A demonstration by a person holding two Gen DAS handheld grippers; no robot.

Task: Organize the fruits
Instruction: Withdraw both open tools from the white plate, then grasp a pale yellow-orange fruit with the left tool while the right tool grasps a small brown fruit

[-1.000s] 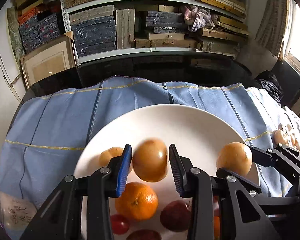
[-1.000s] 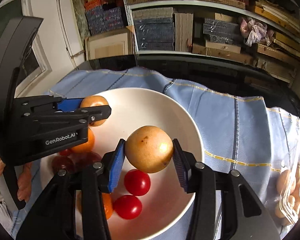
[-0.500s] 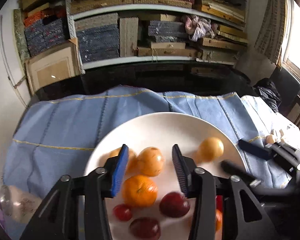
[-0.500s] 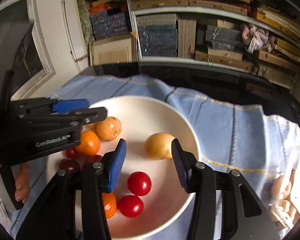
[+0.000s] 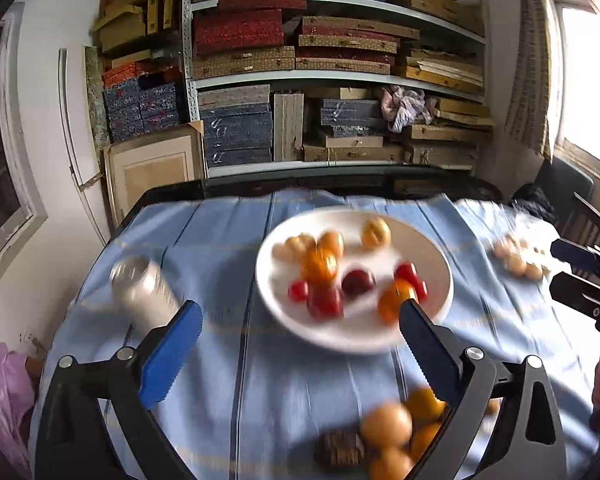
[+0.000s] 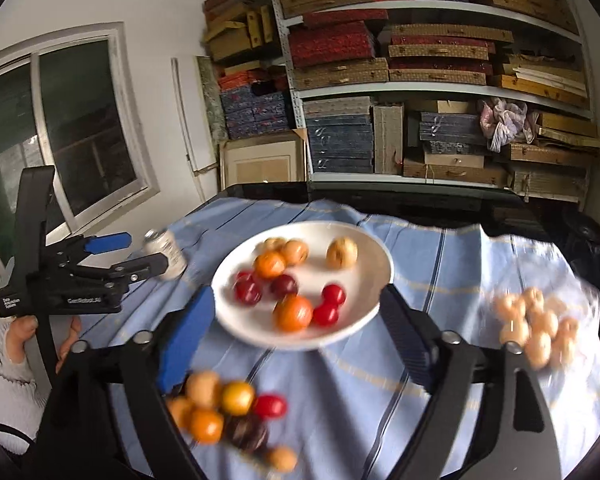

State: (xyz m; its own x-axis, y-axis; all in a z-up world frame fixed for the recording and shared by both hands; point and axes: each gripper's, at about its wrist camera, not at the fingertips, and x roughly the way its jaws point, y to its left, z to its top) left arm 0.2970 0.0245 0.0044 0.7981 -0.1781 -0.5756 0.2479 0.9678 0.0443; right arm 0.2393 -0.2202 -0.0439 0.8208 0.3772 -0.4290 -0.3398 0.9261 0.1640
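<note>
The white plate (image 5: pixel 340 338) (image 6: pixel 284 340) sits on the blue cloth and holds oranges, red tomatoes, a dark plum and tan round fruits. One tan fruit (image 5: pixel 376 232) (image 6: pixel 342 252) lies alone at the plate's far side. My left gripper (image 5: pixel 300 316) hangs back from the plate with its jaws opening wide and nothing between them. My right gripper (image 6: pixel 296 300) is likewise drawn back, jaws opening, empty. A loose pile of fruit (image 5: pixel 396 432) (image 6: pixel 228 416) lies on the cloth close in front of both grippers. All of it is motion-blurred.
A clear bag of small tan fruits (image 5: pixel 516 260) (image 6: pixel 536 328) lies right of the plate. A silvery bottle (image 5: pixel 144 292) (image 6: pixel 168 252) lies on its side to the left. A person's hand (image 6: pixel 20 332) holds the left gripper. Shelves of boxes stand behind the table.
Both grippers let go of their tan fruits onto the plate, opened wide and pulled back and up. The loose fruit pile and the bottle have come into view.
</note>
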